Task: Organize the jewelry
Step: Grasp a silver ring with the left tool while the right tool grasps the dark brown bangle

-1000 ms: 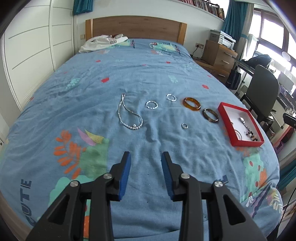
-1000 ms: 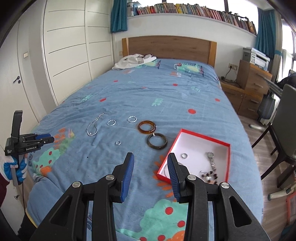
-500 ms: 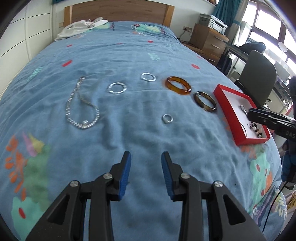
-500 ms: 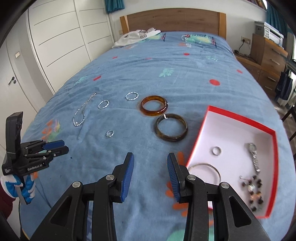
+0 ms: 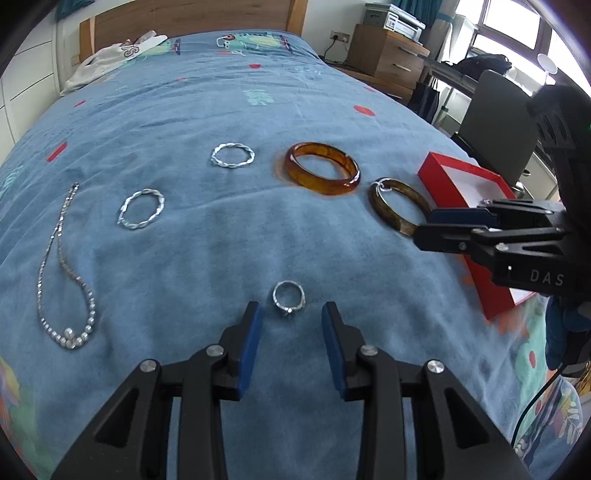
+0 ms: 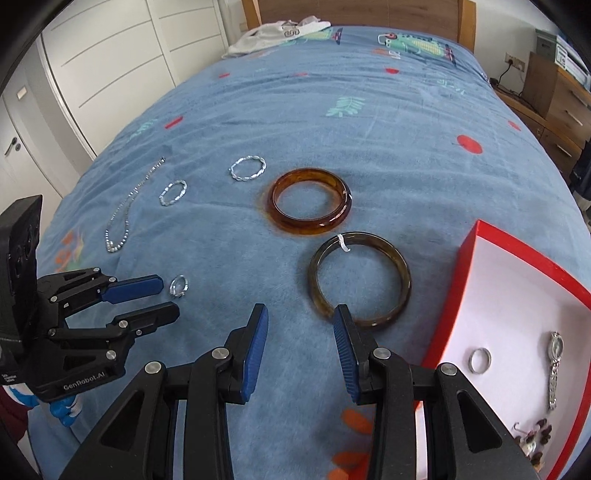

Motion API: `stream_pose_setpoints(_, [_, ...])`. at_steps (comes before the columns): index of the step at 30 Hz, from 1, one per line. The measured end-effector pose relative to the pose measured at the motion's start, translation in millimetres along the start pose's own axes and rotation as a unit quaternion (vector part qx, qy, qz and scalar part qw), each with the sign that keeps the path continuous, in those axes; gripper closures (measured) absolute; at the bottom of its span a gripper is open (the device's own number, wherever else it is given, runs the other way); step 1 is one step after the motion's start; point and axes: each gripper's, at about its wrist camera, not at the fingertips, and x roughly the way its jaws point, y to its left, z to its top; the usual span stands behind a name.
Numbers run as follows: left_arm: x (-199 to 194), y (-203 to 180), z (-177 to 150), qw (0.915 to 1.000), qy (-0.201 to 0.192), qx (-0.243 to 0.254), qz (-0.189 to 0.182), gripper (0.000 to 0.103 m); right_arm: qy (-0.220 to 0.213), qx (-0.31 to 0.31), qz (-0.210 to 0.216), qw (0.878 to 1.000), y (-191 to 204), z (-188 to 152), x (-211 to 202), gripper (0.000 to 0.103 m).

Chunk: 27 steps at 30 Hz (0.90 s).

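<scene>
Jewelry spread on blue bedspread, both grippers low over it

Jewelry laid out across a blue patterned bedspread (image 5: 229,258). Small silver ring (image 5: 289,298) just ahead of the left gripper (image 5: 291,314), lined up with the gap between the blue pads, apparently untouched. Left jaws parted, nothing held. Same ring (image 6: 178,286) seen from the right wrist camera beside the left gripper's (image 6: 166,295) tips, near the upper finger.

Right gripper (image 6: 300,320) hanging above the near rim of the dark olive-brown bangle (image 6: 360,280), jaws parted and empty; right pad overlapping the bangle's near edge in view, contact not determinable. White tag on the bangle's far rim. Amber bangle (image 6: 310,205) lying just beyond it, close but apart.

Farther left: two twisted silver bracelets, one nearer (image 5: 141,208), one farther (image 5: 232,155), well apart from each other. Silver beaded necklace (image 5: 61,280) stretched along the left side, clustered beads at its near end.

Red box (image 6: 469,258) with white lining at the right, just beside the dark bangle. Inside: plain silver ring (image 6: 479,360), slim silver wristwatch (image 6: 554,369), dark beaded piece (image 6: 532,437) in the near corner.

White garment (image 6: 280,31) by the wooden headboard (image 5: 184,14).
</scene>
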Motion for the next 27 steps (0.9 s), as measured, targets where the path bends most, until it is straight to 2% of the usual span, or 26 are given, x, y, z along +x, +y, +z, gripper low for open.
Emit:
stream_pose_setpoints(4, [11.4, -0.9, 2.5, 0.9999, 0.004, 0.009, -0.003, 0.073, 0.018, -0.003, -0.004, 1.000, -2.2, 7.4, 13.4, 0.067])
stream_pose_setpoints(10, [16.1, 0.7, 3.6, 0.9998, 0.006, 0.017, -0.004, 0.087, 0.037, -0.005, -0.008, 0.999, -4.2, 12.9, 28.7, 0.067])
stream_pose_setpoints(18, [17.1, -1.8, 0.8, 0.9998, -0.003, 0.019, 0.009, 0.087, 0.051, -0.003, -0.008, 0.999, -7.5, 13.8, 45.8, 0.070])
stream_pose_setpoints(21, [15.0, -2.9, -1.5, 0.9998, -0.008, 0.013, 0.014, 0.087, 0.052, -0.007, -0.013, 0.999, -6.7, 13.7, 49.3, 0.079])
stream_pose_setpoints(23, [13.2, -1.5, -2.7, 0.9998, -0.010, 0.005, 0.016, 0.087, 0.046, -0.009, -0.013, 0.999, -5.0, 13.8, 48.4, 0.092])
stream_pose_setpoints(27, [7.3, -0.3, -5.7, 0.9997, -0.015, -0.004, 0.019, 0.087, 0.024, -0.019, -0.026, 0.999, 4.0, 6.4, 42.5, 0.095])
